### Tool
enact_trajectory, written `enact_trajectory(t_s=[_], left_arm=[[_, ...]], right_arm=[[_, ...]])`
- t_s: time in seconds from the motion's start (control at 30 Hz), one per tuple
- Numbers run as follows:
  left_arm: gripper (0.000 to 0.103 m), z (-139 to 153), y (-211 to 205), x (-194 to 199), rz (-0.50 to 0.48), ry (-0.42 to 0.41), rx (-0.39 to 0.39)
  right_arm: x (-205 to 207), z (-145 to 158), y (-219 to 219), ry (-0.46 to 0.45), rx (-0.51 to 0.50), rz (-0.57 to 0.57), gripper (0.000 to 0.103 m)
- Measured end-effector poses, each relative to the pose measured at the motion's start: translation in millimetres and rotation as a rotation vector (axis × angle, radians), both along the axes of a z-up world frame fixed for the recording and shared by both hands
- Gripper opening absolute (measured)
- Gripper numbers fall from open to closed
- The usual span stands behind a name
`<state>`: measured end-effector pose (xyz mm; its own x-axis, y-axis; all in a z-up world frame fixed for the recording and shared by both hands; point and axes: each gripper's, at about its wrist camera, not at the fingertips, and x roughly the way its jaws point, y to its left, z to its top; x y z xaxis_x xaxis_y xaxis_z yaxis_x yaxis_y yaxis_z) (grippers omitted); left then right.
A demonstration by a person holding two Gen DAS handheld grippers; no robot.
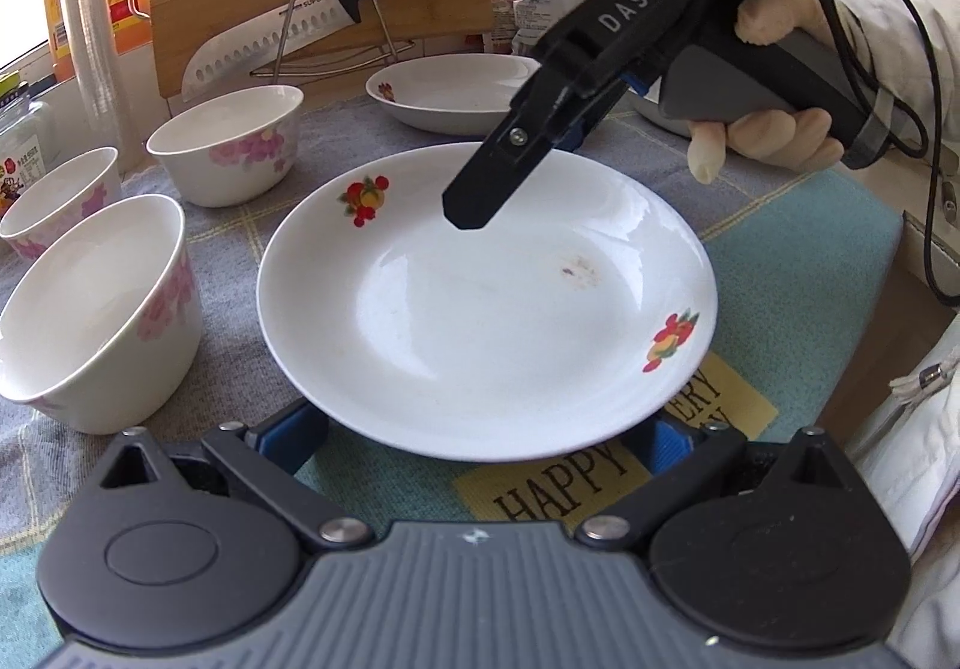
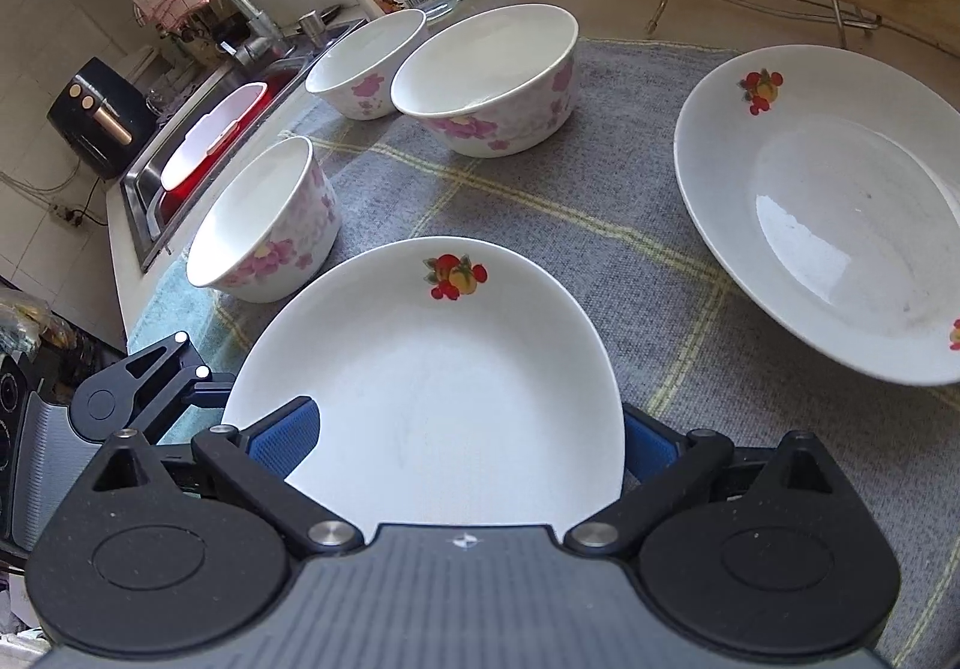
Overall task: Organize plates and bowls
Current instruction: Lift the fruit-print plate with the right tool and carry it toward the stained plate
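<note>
1. Plate rim lies closest, touching or just over the left gripper. The gripper's blue pads are spread wide on either side and clamp nothing, and the near rim hides its fingertips.
2. Across the plate, the right gripper hangs over the far rim. In its own view its pads are also wide apart with the plate between them, so it is open too.
3. To do this step well, I judge one gripper should bite squarely on the rim. The glaze looks slippery, so lift the plate level.
4. The three bowls, the nearest first, line the bench's left edge, and any swing should stay clear of them.
5. Farthest, toward the bench's back edge, the second plate is the likely place to stack.
</note>
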<state>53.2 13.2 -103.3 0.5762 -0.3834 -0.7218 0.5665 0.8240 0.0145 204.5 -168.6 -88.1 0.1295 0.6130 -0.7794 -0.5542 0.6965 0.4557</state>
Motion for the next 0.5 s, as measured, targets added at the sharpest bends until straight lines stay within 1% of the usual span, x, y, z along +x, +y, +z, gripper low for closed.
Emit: enact_trajectory(t_s=[0.37,0.5], left_arm=[[0.102,0.9,-0.4,3.0,-0.039,0.005,0.004],[0.102,1.4,-1.1,4.5,-0.051,0.007,0.010]], right_arm=[[7.0,1.9,4.7,0.031,-0.009,0.028,0.103],[7.8,2.3,8.0,0.038,-0.027,0.032,0.103]])
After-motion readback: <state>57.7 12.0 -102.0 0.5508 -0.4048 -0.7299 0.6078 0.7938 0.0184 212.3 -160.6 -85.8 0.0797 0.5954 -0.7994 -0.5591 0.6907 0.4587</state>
